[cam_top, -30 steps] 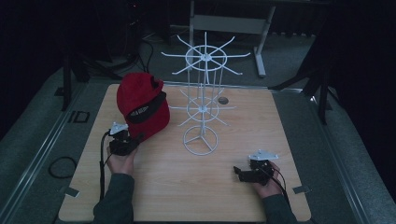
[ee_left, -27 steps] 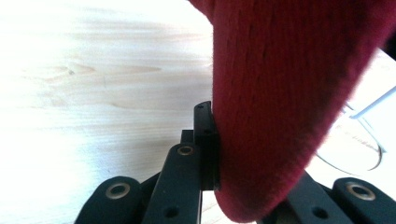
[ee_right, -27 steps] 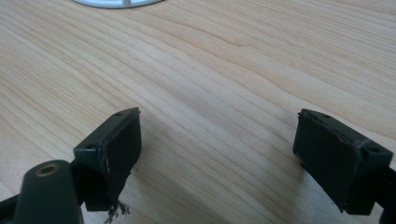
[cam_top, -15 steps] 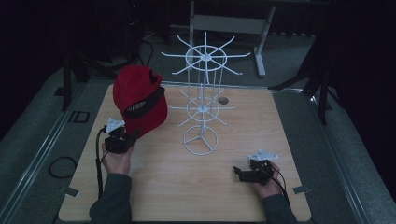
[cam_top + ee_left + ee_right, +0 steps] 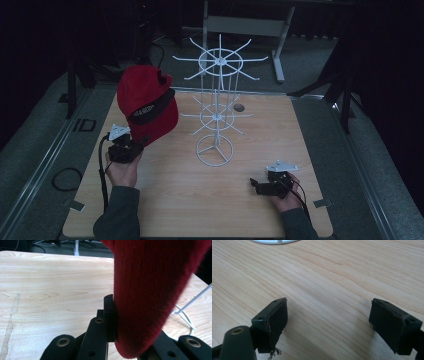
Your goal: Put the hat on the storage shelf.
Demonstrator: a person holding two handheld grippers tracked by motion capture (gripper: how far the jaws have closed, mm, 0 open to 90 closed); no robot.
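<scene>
Holding one red cap [image 5: 147, 102] up over the table's [image 5: 165, 195] left side, pinched in the left tool [image 5: 131, 148]. Resting wide open, right tool [image 5: 256, 186] near front edge. One white rack [image 5: 216, 111] mid-table.

The pale wooden table top [image 5: 342, 277] shows fine streaked grain under a smooth, faintly sheened finish. The red cloth cap [image 5: 152, 290], at the upper right of the left gripper view, looks fuzzy and matt, like brushed wool. The white wire display rack [image 5: 216, 117] seems thin coated metal. The right gripper [image 5: 329, 322] has matt black jaws with scuffed, frayed edges.
</scene>
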